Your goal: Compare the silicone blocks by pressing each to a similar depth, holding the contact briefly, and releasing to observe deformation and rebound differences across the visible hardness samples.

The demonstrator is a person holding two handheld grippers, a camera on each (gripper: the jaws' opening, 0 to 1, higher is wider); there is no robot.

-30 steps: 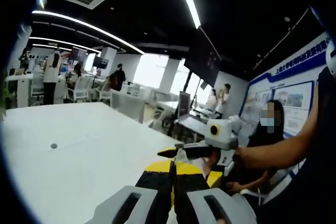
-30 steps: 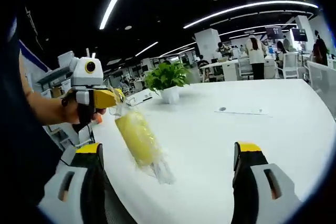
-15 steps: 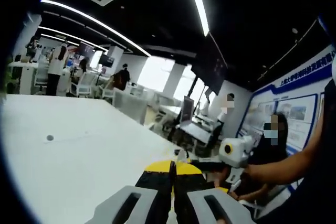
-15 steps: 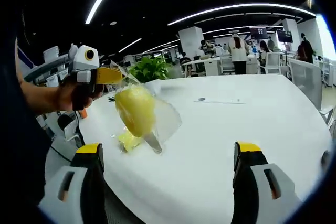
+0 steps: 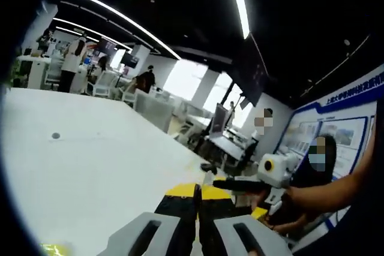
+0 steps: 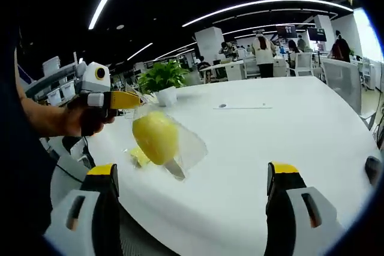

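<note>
Looking along the right hand-held gripper (image 6: 192, 187), you see its two yellow-tipped jaws standing far apart with nothing between them. Just past them, the left hand-held gripper (image 6: 137, 100) comes in from the left, held in a hand (image 6: 84, 119). Its yellow jaws are pinched on the top of a clear bag (image 6: 174, 139). A yellow block (image 6: 155, 136) hangs inside the bag, above the white surface (image 6: 282, 130). A smaller yellow piece (image 6: 139, 156) lies on the surface just below it. Farther back on the surface stand a plant (image 6: 161, 77) in a white pot and a flat sheet (image 6: 243, 107). In the left gripper view, the left hand-held gripper (image 5: 196, 193) has its jaws closed tight together. The right hand-held gripper (image 5: 231, 183) shows beyond them, held in a hand (image 5: 282, 207). Far off there are chairs, desks and people standing.
</note>
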